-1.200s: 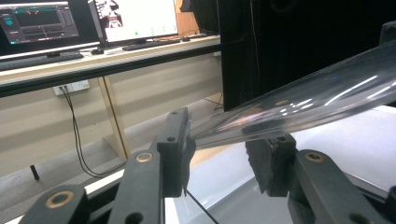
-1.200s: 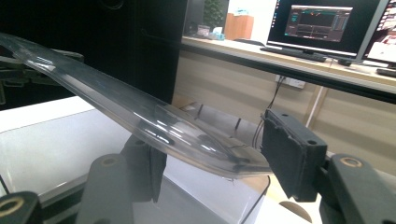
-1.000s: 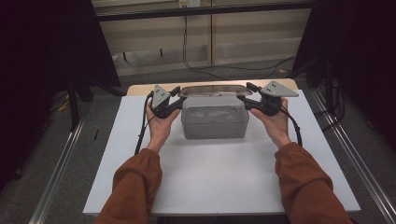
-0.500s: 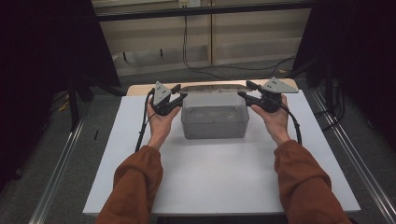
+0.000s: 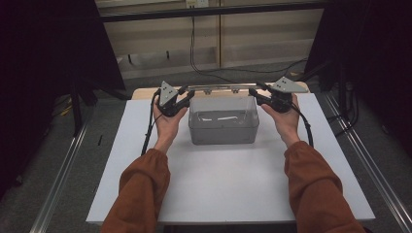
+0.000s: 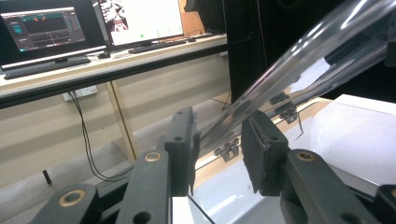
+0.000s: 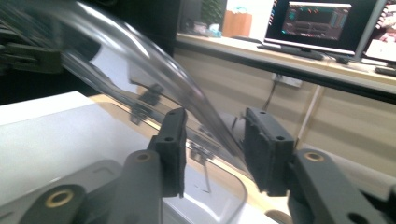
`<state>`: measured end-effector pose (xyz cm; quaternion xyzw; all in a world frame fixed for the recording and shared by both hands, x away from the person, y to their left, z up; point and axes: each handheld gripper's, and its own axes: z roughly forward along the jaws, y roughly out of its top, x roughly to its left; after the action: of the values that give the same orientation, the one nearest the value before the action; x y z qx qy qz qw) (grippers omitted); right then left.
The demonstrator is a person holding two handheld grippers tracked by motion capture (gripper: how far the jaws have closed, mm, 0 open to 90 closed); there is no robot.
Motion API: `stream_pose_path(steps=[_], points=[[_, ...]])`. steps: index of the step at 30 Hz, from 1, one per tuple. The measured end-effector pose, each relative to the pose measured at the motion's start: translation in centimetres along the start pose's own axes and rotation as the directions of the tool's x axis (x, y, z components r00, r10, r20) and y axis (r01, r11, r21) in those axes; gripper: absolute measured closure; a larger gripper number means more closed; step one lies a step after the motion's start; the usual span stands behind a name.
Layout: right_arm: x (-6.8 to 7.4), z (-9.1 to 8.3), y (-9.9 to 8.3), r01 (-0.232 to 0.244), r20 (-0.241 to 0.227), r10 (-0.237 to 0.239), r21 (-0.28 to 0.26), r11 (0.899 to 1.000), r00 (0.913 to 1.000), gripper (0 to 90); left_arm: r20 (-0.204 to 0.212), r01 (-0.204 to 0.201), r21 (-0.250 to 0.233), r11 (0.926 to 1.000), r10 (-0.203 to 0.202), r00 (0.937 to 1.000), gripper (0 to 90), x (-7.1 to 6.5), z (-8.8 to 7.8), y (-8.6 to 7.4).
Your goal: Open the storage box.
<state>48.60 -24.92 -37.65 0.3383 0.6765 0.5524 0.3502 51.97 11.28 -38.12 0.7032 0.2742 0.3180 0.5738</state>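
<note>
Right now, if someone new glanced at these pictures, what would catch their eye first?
Probably the clear plastic box at the middle of the white table, its hinged lid raised at the far edge. Next, the left gripper and right gripper meeting that lid's two ends, held by hands in rust-orange sleeves. Both have just been closing, with the lid's edge between the jaws but gaps still showing beside it.

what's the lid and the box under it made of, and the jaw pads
The lid looks like clear glossy plastic: the room shows through it and its edge carries bright streaks. The box seems a frosted, greyish see-through plastic with soft reflections. The pads look like matte black rubber or foam, dull and slightly rough-edged; which one is hard to tell.
</note>
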Motion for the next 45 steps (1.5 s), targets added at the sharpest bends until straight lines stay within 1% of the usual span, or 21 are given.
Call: stream_pose_path(steps=[1,2,4,6,8,9,10,12,14,17,20,22,26,27,30,32,37,40,41,43,45], points=[[-0.2,0.1,0.0,0.004,0.003,-0.004,0.007,1.000,1.0000,58.7,-0.001,0.001,0.001,1.0000,-0.001,1.0000,65.5,0.0,0.1,0.0],[-0.4,0.3,0.1,0.028,0.010,-0.028,0.019,0.999,0.9995,59.0,-0.001,0.000,-0.001,1.0000,0.000,1.0000,65.8,0.1,0.2,0.0],[-0.5,0.5,0.2,0.023,0.008,-0.024,0.024,0.999,0.9997,59.8,-0.003,-0.003,0.005,1.0000,0.003,1.0000,65.9,0.2,0.4,0.0],[-0.6,0.7,0.1,0.002,-0.008,-0.002,0.018,1.000,1.0000,59.7,-0.001,-0.002,0.007,1.0000,0.002,1.0000,66.1,0.3,0.6,0.0],[-0.7,0.8,-0.1,-0.010,0.001,0.010,0.008,1.000,1.0000,59.9,-0.003,-0.007,0.006,1.0000,0.007,1.0000,66.5,0.3,0.7,0.1],[-0.9,0.9,-0.2,-0.027,-0.005,0.027,0.004,1.000,0.9996,60.3,-0.001,-0.005,0.007,1.0000,0.005,1.0000,66.6,0.4,0.7,0.1],[-1.0,1.0,-0.4,-0.048,-0.008,0.048,0.003,0.999,0.9988,61.9,0.000,-0.002,0.006,1.0000,0.002,1.0000,66.5,0.4,0.7,0.1],[-1.1,1.2,-0.5,-0.062,-0.014,0.062,0.003,0.998,0.9980,62.0,0.001,0.014,0.010,0.9999,-0.014,0.9999,66.4,0.4,0.7,0.2],[-1.3,1.4,-0.6,-0.070,-0.021,0.070,0.016,0.997,0.9973,62.7,0.002,0.028,0.009,0.9996,-0.028,0.9996,66.2,0.4,0.8,0.2],[-1.7,1.9,-0.4,-0.110,-0.022,0.111,0.038,0.993,0.9936,61.0,-0.003,0.029,0.016,0.9995,-0.029,0.9996,66.7,0.5,1.0,0.4],[-1.8,2.2,-0.4,-0.126,-0.017,0.127,0.044,0.991,0.9917,60.6,-0.004,0.033,0.014,0.9994,-0.033,0.9995,66.8,0.5,1.2,0.5],[-1.9,2.7,-0.4,-0.118,-0.014,0.119,0.069,0.991,0.9928,61.1,-0.001,0.034,0.014,0.9993,-0.034,0.9994,66.5,0.6,1.3,0.5],[-2.2,3.0,-0.3,-0.128,-0.014,0.130,0.074,0.989,0.9915,61.0,0.001,0.035,0.017,0.9993,-0.035,0.9994,66.9,0.7,1.6,0.5],[-2.2,3.1,-0.3,-0.127,-0.013,0.129,0.075,0.989,0.9916,61.2,-0.002,0.041,0.014,0.9990,-0.041,0.9991,66.9,0.7,1.7,0.5],[-2.2,3.2,-0.2,-0.109,-0.013,0.111,0.078,0.991,0.9938,62.0,-0.006,0.030,0.024,0.9993,-0.030,0.9995,66.9,0.9,1.8,0.5],[-2.2,3.3,-0.1,-0.113,-0.016,0.115,0.078,0.991,0.9933,60.7,-0.002,0.040,0.017,0.9991,-0.040,0.9992,66.9,0.9,2.0,0.5],[-2.0,3.9,0.3,-0.093,-0.023,0.096,0.098,0.991,0.9951,56.4,-0.007,0.013,0.034,0.9993,-0.013,0.9999,67.3,1.1,2.3,0.5],[-2.0,4.3,0.6,-0.099,-0.011,0.101,0.104,0.990,0.9949,56.2,-0.009,0.031,0.030,0.9991,-0.031,0.9995,67.2,1.2,2.6,0.6],[-2.2,4.4,0.6,-0.113,-0.014,0.115,0.106,0.988,0.9932,56.4,-0.011,0.041,0.029,0.9987,-0.041,0.9991,67.2,1.3,2.7,0.6],[-2.4,4.6,0.7,-0.115,-0.010,0.117,0.099,0.988,0.9931,57.3,-0.009,0.065,0.023,0.9976,-0.065,0.9978,67.2,1.4,2.8,0.7],[-2.4,4.7,0.8,-0.114,-0.009,0.115,0.100,0.989,0.9933,57.6,-0.009,0.057,0.032,0.9979,-0.056,0.9984,67.2,1.7,2.9,0.7]])
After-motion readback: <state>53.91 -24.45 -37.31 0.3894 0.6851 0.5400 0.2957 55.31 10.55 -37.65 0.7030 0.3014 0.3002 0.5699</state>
